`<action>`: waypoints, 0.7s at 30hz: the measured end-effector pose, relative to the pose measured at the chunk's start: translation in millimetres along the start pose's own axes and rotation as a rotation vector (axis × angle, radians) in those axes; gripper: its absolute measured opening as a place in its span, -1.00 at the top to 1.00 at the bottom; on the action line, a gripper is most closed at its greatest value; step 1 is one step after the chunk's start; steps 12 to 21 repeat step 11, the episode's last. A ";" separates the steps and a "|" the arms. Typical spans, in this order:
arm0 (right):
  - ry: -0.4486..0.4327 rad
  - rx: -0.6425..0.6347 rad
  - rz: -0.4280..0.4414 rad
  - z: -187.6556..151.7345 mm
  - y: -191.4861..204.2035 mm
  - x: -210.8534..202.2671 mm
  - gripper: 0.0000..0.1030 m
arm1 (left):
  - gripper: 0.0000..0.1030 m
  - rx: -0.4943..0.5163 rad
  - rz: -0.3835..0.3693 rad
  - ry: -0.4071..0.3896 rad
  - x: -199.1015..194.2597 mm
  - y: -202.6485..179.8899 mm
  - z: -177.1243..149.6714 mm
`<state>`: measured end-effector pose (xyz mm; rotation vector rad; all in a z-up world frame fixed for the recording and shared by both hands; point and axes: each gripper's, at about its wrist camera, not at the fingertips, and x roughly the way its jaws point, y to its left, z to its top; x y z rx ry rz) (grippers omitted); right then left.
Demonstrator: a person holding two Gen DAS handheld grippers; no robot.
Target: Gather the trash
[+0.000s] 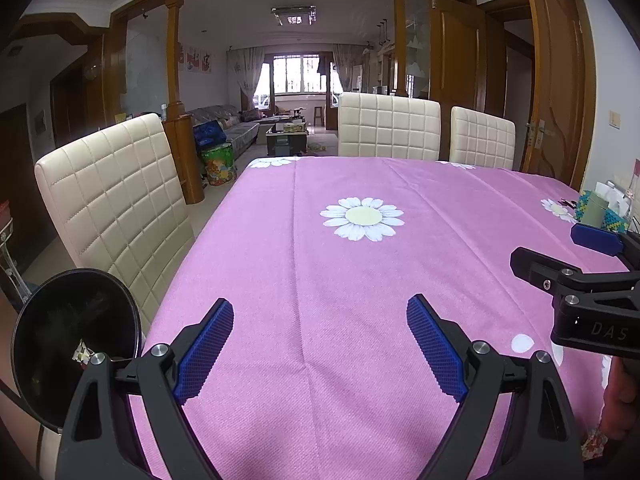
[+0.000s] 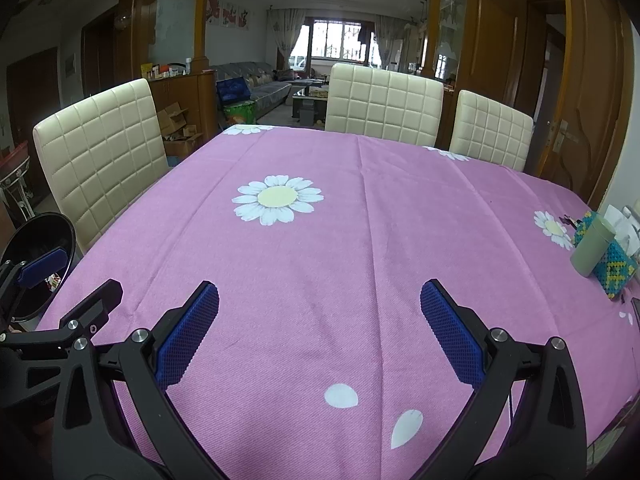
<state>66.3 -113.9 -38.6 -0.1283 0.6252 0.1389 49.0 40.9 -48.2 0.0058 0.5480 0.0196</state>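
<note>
While both grippers hover above the pink tablecloth (image 1: 360, 280), a black bin (image 1: 76, 344) sits off the table's left edge, a scrap of trash (image 1: 82, 354) lying inside. Beside it, the left gripper (image 1: 320, 344) gapes wide, holding nothing. Further right, the right gripper (image 2: 320, 328) is likewise spread and empty.

Both my cams sit low at the near edge of the counter (image 1: 360, 280), tilted down a bit and looking across the pink cloth toward the cream chairs (image 2: 384, 100) and the living room beyond. Left tool (image 1: 320, 344) cam sits left, right tool (image 2: 320, 328) cam right — each catches the other at its edge. Both share the big daisy (image 1: 362, 218) and the black bin (image 1: 76, 344).
</note>
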 end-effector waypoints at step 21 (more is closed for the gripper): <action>0.002 0.000 0.000 -1.3 2.0 0.1 -0.93 | -0.68 0.018 0.043 0.020 4.5 -2.4 -0.2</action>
